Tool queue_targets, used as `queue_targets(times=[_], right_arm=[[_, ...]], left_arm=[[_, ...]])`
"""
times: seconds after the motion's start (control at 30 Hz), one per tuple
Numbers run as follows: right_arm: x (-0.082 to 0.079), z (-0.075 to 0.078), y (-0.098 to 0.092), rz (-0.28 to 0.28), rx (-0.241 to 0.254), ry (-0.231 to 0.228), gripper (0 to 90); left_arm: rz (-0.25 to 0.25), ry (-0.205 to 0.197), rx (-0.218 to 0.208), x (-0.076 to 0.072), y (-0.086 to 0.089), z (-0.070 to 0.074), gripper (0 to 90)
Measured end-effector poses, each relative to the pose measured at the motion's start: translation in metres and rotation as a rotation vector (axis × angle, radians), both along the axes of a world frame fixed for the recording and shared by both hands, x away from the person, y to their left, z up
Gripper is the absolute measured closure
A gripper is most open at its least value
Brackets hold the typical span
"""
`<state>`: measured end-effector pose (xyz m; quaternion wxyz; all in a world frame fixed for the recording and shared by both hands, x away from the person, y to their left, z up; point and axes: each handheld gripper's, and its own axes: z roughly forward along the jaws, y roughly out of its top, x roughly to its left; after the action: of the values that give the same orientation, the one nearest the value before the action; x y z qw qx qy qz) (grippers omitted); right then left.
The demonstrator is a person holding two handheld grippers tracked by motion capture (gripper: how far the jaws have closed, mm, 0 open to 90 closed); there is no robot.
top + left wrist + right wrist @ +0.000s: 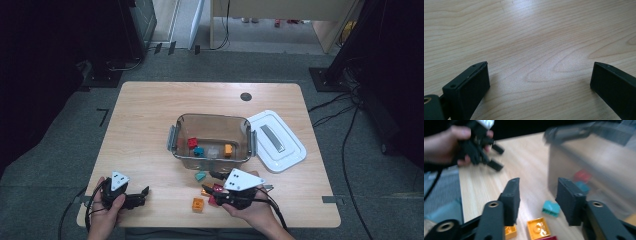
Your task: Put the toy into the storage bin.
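Your right gripper (537, 202) hangs with jaws apart and nothing between them over the orange brick (538, 228) and teal brick (551, 208) lying on the table (150, 125) just in front of the bin (212, 125), while your left gripper (145, 194) rests wide open and empty near the table's front left edge.

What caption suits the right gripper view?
Open right gripper above orange brick and teal brick, beside clear bin.

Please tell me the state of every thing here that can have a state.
Clear bin: open, lid off, holding bricks.
White lid: flat on table, beside bin.
Left hand-held gripper: open, empty.
Right hand-held gripper: open, nothing between jaws, above loose bricks.
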<state>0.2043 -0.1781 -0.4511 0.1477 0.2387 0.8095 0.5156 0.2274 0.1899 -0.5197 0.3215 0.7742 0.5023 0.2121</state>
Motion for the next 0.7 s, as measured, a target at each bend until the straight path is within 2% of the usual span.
queue_targets(times=[0.1,0.13,0.17,0.2,0.27,0.33,0.43,0.5,0.53,0.7], right_arm=[[0.006,-0.018,0.014,0.03,-0.06,-0.005,61.8],[0.006,-0.018,0.014,0.03,-0.06,-0.005,61.8],[0.009,-0.023,0.019,0.035,-0.083,-0.011,62.7],[0.014,-0.032,0.026,0.043,-0.109,0.003,64.2],[0.017,-0.035,0.029,0.044,-0.121,0.003,65.3],[0.023,-0.043,0.037,0.033,-0.148,0.026,66.9],[0.028,-0.047,0.04,0.024,-0.166,0.038,67.0],[0.031,-0.05,0.042,0.005,-0.185,0.035,66.6],[0.033,-0.052,0.044,-0.008,-0.21,0.023,65.0],[0.035,-0.055,0.049,-0.01,-0.255,-0.023,61.2]], left_arm=[[0.0,0.0,0.0,0.0,0.0,0.0,2.1],[0.0,0.0,0.0,0.0,0.0,0.0,2.1],[0.0,0.0,0.0,0.0,0.0,0.0,2.1],[0.0,0.0,0.0,0.0,0.0,0.0,2.1],[0.0,0.0,0.0,0.0,0.0,0.0,2.1],[-0.001,0.0,-0.001,0.0,0.0,0.0,2.1],[-0.001,0.0,0.0,0.0,0.0,0.0,2.1],[-0.001,0.0,-0.001,0.0,0.0,0.0,2.1],[-0.002,0.0,0.0,0.0,0.0,0.0,2.1],[-0.002,0.0,-0.001,0.0,0.0,0.0,2.1]])
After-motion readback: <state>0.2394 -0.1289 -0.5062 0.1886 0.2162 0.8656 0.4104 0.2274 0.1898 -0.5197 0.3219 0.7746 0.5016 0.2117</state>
